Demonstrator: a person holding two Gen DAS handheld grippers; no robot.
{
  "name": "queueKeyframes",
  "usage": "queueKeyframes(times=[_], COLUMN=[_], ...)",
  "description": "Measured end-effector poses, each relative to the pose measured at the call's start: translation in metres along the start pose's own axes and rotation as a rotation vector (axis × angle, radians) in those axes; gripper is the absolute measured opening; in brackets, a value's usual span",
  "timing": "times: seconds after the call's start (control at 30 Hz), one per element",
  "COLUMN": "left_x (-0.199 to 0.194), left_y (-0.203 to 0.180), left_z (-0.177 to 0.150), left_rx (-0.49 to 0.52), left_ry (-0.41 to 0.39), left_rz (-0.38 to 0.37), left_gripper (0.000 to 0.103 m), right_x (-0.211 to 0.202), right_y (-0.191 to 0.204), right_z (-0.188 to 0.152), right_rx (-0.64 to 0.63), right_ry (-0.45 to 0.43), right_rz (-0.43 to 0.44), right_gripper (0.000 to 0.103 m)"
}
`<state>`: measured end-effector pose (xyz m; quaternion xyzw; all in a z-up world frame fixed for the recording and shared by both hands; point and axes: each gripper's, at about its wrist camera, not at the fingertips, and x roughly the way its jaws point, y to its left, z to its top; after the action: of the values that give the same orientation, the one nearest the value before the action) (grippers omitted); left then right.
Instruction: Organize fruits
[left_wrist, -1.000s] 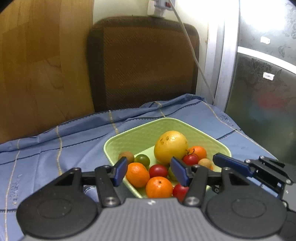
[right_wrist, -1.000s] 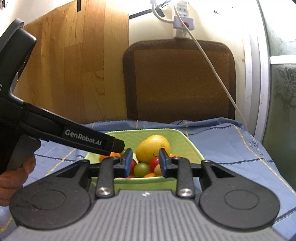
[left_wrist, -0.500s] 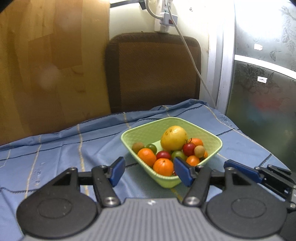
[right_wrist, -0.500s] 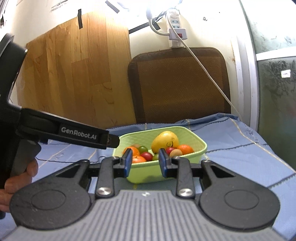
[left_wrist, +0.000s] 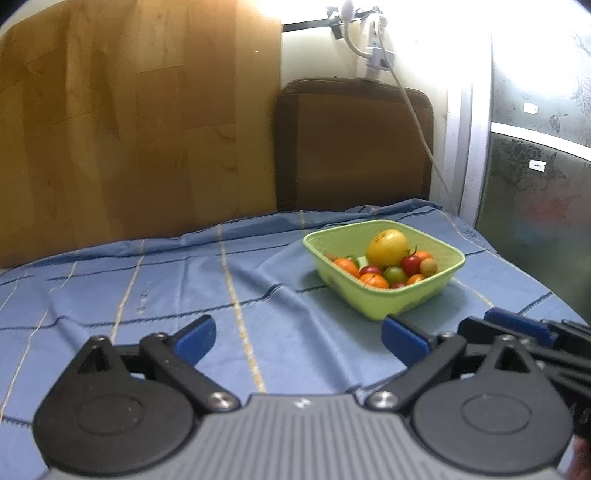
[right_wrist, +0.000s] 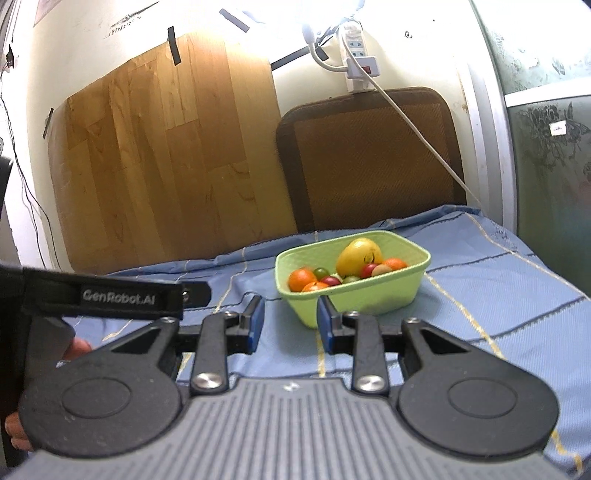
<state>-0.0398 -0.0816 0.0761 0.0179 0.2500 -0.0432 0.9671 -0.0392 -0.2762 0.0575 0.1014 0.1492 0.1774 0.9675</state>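
Note:
A light green bowl (left_wrist: 391, 306) stands on the blue tablecloth (left_wrist: 258, 295), holding a large yellow fruit (left_wrist: 387, 246), small oranges (left_wrist: 373, 280), red tomatoes (left_wrist: 410, 263) and a green one (left_wrist: 395, 274). It also shows in the right wrist view (right_wrist: 369, 295) with the yellow fruit (right_wrist: 360, 255). My left gripper (left_wrist: 298, 338) is wide open and empty, well back from the bowl. My right gripper (right_wrist: 290, 325) is partly open and empty, just short of the bowl's near corner. The right gripper's fingers (left_wrist: 517, 326) show at the left wrist view's right edge.
A wooden board (right_wrist: 166, 158) and a brown cushion (right_wrist: 369, 158) lean against the wall behind the table. A white power strip and cable (right_wrist: 356, 66) hang above the cushion. A dark glass door (right_wrist: 550, 166) is at the right. The left handle (right_wrist: 110, 295) sits at left.
Both grippers have pulled back and away from the bowl, which now looks smaller and farther. The left gripper has opened wider. The fruits stay in the bowl.

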Motion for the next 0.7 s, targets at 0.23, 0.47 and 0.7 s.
queueKeyframes(times=[0.23,0.47,0.7], left_x=[-0.01,-0.011,-0.016], left_y=[0.017,0.024,0.019], left_z=[-0.019,-0.032,-0.039], left_rx=[-0.011,-0.008,0.02], left_ry=[0.022,0.06,0.057], left_rz=[0.052,0.039,0.045], left_gripper=[0.103,0.103,0.103], right_x=[-0.006,-0.005,-0.004], right_y=[0.008,0.014,0.016], right_z=[-0.006,-0.007,-0.006], right_rx=[0.052,0.104,0.117], right_ry=[0.031,0.052,0.062], right_rz=[-0.001,-0.01,-0.019], right_gripper=[0.043,0.055,0.061])
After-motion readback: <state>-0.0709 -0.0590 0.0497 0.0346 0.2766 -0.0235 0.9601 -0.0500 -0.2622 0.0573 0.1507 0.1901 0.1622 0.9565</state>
